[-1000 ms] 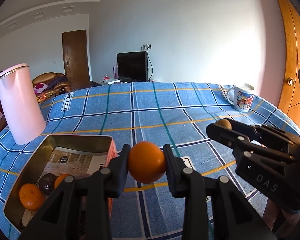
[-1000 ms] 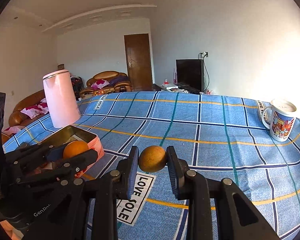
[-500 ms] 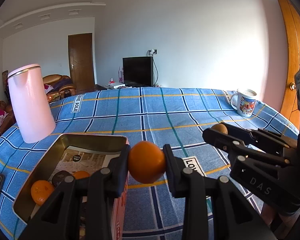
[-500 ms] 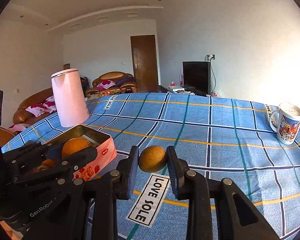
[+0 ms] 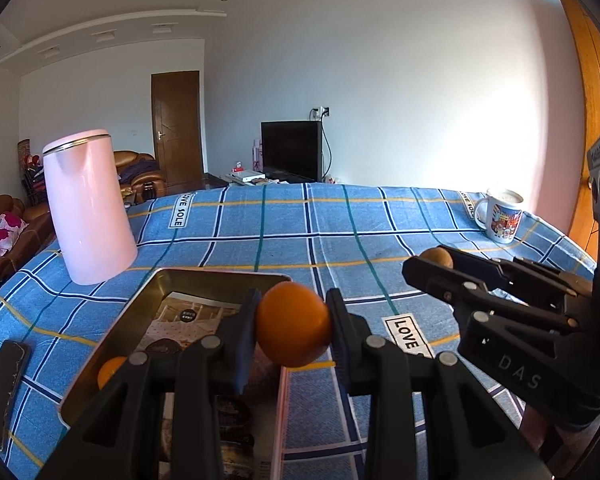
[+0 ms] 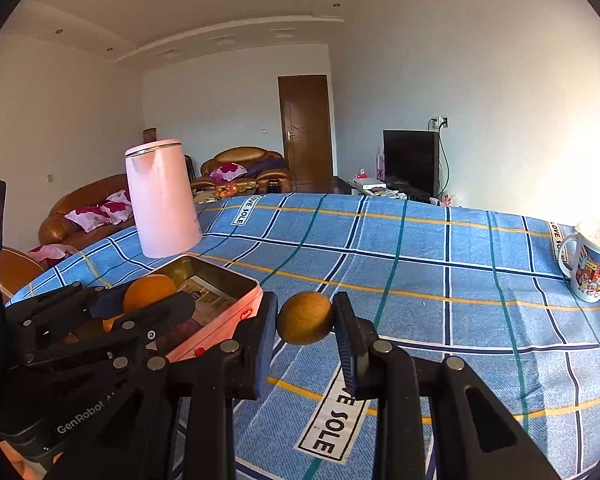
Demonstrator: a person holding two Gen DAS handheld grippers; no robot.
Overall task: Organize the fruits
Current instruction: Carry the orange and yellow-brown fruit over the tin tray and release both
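My left gripper (image 5: pixel 293 330) is shut on an orange (image 5: pixel 293 326), which hangs over the right edge of the pink metal tin (image 5: pixel 204 274). Inside the tin lie another orange (image 5: pixel 109 370) and some dark round fruit. My right gripper (image 6: pixel 305 322) is shut on a small brownish-yellow round fruit (image 6: pixel 305 317), held above the blue checked cloth just right of the tin (image 6: pixel 236 284). In the right wrist view the left gripper (image 6: pixel 136 304) with its orange (image 6: pixel 150 286) shows at the left. The right gripper (image 5: pixel 432 262) reaches in from the right of the left wrist view.
A tall pink kettle (image 5: pixel 86 208) stands behind the tin at the left. A printed mug (image 5: pixel 500 220) sits at the far right of the table. A dark flat object (image 5: pixel 4 376) lies at the left table edge. Sofas, a door and a television lie beyond.
Both grippers have moved left together, each still holding its fruit. The orange now hangs over the tin's right edge, and the kettle and tin have shifted right in both views.
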